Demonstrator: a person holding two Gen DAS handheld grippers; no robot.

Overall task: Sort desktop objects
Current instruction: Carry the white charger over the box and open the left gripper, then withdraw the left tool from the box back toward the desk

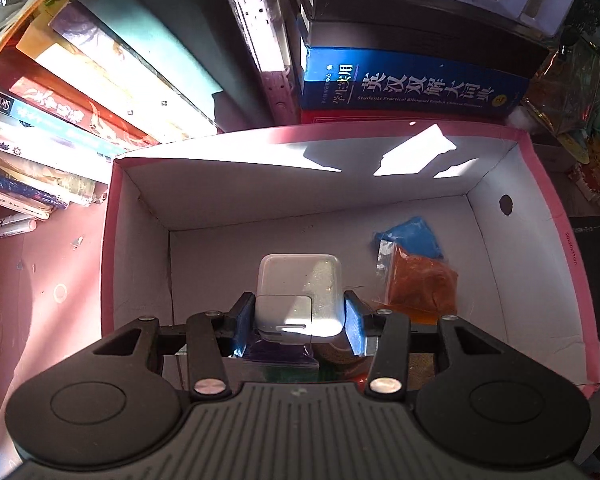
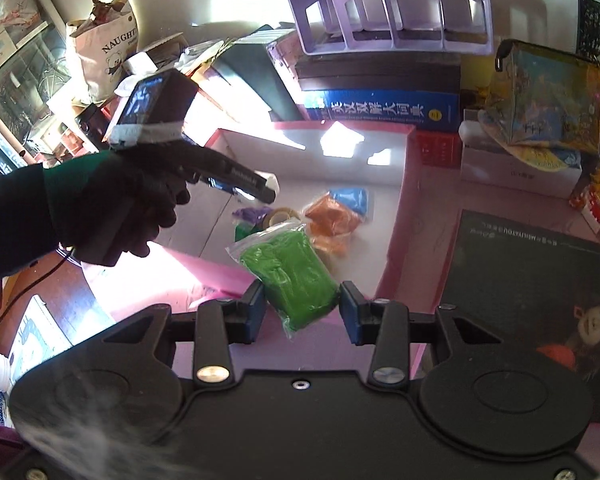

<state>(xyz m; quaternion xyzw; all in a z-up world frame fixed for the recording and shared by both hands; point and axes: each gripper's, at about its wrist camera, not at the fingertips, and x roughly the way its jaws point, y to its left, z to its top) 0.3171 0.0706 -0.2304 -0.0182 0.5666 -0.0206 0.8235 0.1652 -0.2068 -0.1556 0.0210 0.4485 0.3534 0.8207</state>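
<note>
While the left gripper [image 1: 299,318] squeezes a white charger [image 1: 299,296] over the pink box [image 1: 540,216], the right gripper [image 2: 301,307] holds a green bag [image 2: 290,276] tight just above the box edge. An orange bag [image 1: 420,280], a blue bag [image 1: 410,234] and a tape roll [image 2: 281,216] already lie inside. I think both held things go in next.
</note>
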